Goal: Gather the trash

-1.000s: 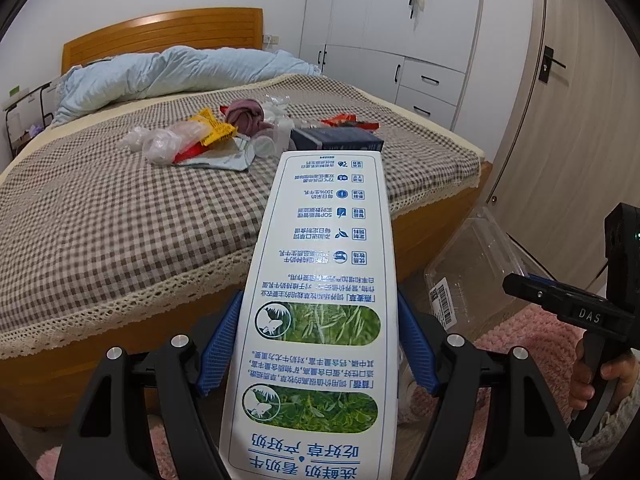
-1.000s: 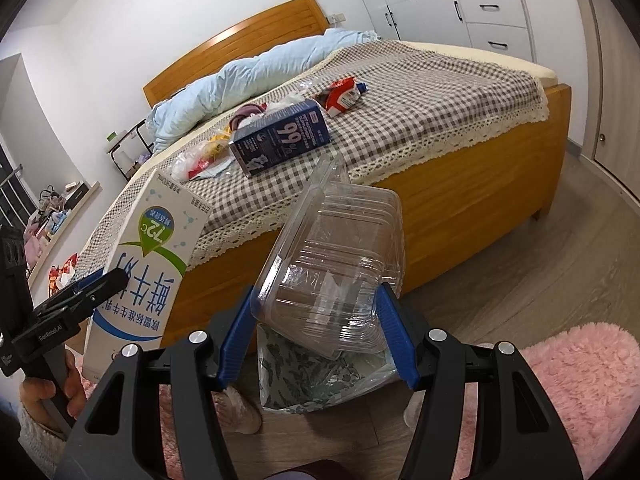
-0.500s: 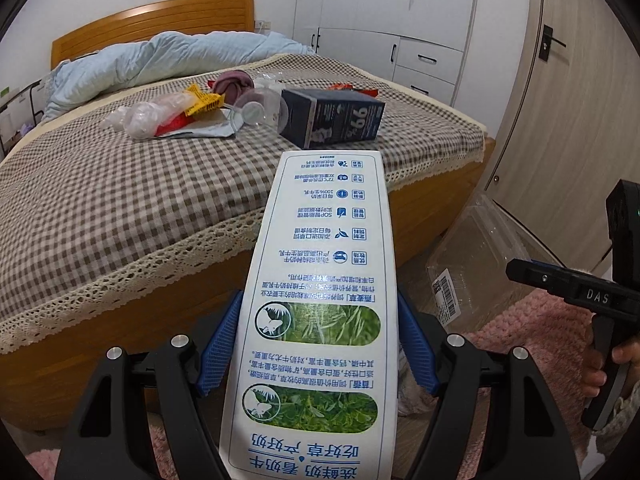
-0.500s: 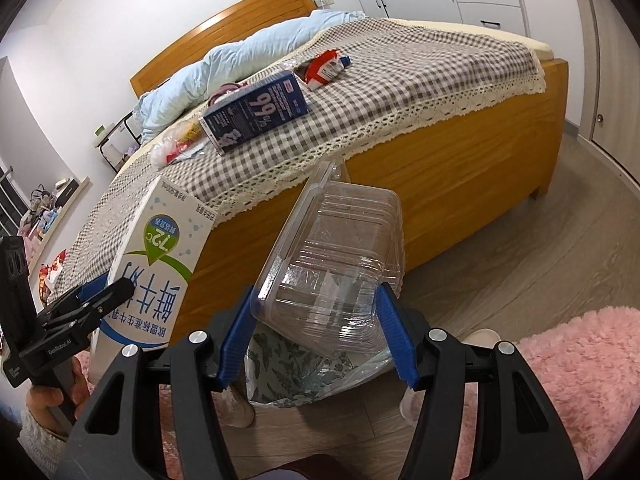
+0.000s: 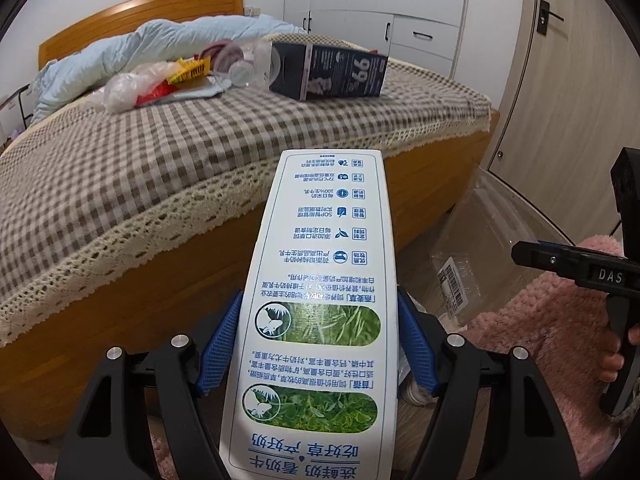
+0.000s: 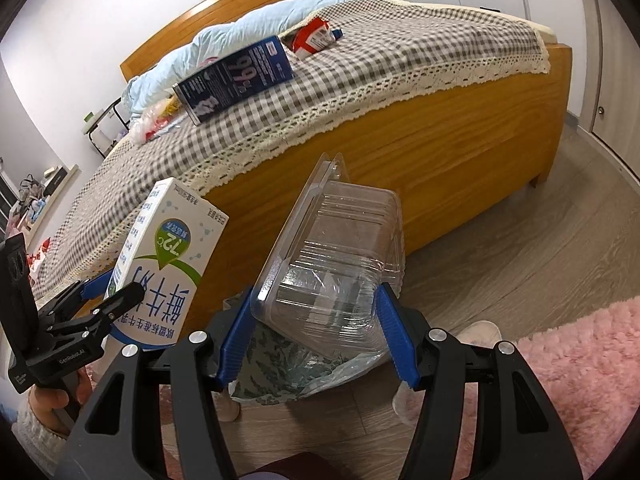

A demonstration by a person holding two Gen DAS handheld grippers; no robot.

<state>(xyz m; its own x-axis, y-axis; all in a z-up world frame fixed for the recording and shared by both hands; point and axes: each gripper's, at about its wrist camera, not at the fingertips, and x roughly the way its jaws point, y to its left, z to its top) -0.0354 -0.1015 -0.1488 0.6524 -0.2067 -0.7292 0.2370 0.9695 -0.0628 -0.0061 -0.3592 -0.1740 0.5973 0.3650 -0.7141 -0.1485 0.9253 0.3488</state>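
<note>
My left gripper (image 5: 318, 344) is shut on a tall white milk carton (image 5: 320, 300) with green and blue print, its blue pads pressing both sides; the same carton (image 6: 168, 264) shows at the left of the right wrist view. My right gripper (image 6: 318, 332) is shut on a clear plastic clamshell box (image 6: 336, 248). Right under the box on the floor sits a patterned trash bag (image 6: 296, 372), mouth open. The clamshell (image 5: 480, 256) also appears at the right of the left wrist view, beside the right gripper's black body.
A wooden bed with a checked cover (image 5: 160, 152) carries a dark blue carton (image 5: 328, 72), a red-and-white carton (image 6: 314, 36), plastic bags and wrappers (image 5: 152, 84). A pink fluffy rug (image 6: 580, 364) lies on the wood floor at the right. White wardrobes stand behind.
Both grippers have sunk with their loads: the bed top has risen in both views, and the carton and clamshell now hang lower in front of the bed frame, closer above the bag.
</note>
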